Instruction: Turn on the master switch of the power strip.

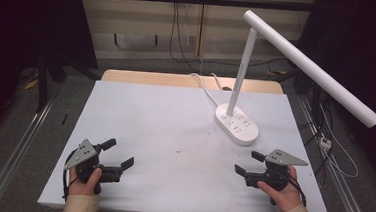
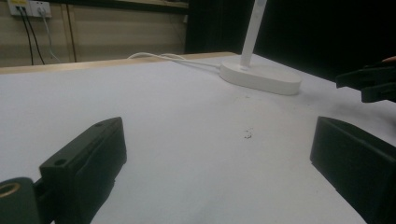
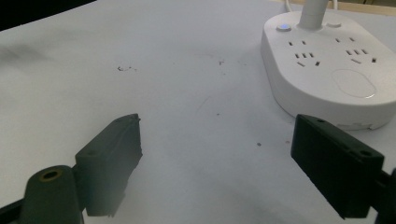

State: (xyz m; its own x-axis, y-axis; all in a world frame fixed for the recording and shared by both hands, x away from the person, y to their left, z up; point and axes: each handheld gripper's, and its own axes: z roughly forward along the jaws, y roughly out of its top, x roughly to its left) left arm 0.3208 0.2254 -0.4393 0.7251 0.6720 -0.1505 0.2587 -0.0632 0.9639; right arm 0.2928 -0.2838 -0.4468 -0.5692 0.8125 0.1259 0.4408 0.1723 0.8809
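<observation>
Two grippers rest low on a white surface, a desk lamp standing beyond them.

From above, the left gripper (image 1: 119,153) and right gripper (image 1: 250,162) sit near the front edge of the surface (image 1: 164,129), well apart, each with its fingers spread and nothing between them. The lamp (image 1: 236,123) stands past the right gripper's fingers, just ahead and a little outward of them, its white bar (image 1: 311,67) slanting out over the surface's right edge; that bar appears from above alone. The right gripper view brings the lamp's base (image 3: 327,70) close, ahead of the right-hand finger (image 3: 334,163), and shows sockets and a round button on top. The left gripper view sees the base (image 2: 261,77) farther off, with its cord (image 2: 173,58) trailing back and the other gripper's fingers (image 2: 371,83) at the right edge.
</observation>
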